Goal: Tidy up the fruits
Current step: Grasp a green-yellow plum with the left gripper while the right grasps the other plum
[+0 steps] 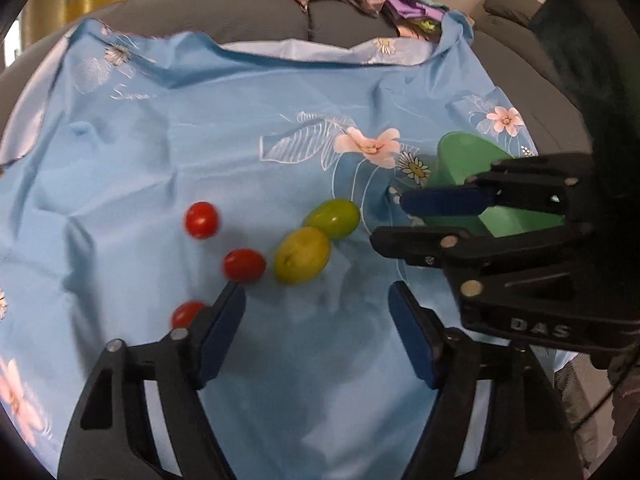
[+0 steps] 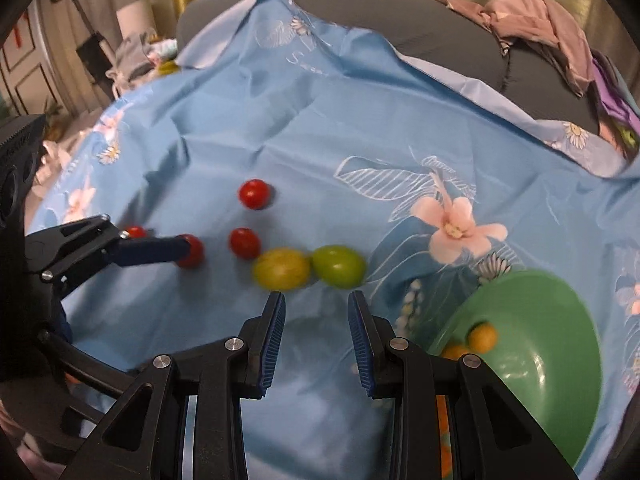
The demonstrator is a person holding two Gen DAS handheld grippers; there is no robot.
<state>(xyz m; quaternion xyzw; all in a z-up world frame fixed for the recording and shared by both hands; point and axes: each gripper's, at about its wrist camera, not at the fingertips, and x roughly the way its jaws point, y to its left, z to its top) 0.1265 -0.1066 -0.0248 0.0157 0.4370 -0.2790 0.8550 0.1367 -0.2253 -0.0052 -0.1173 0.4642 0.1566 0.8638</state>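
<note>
Picking step: your left hand-held gripper (image 1: 316, 304), spread and empty, nears the red tomatoes (image 1: 244, 265); right hand-held gripper (image 2: 316, 312), narrowed and empty; next, pinch one for the green bowl (image 2: 560, 360).

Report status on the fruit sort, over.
Left gripper open, empty, near the red tomatoes. Right gripper narrow, empty. Green bowl holds orange fruit. Path clear.

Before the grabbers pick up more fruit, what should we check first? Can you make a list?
1. Left gripper open with nothing inside: ok.
2. Right gripper wide enough for a green fruit: not ok, nearly shut.
3. Green bowl has room: ok, only small orange fruits show.
4. Red tomatoes out in the open: ok.
5. Yellow-green fruit apart from the green one: not ok, touching.
</note>
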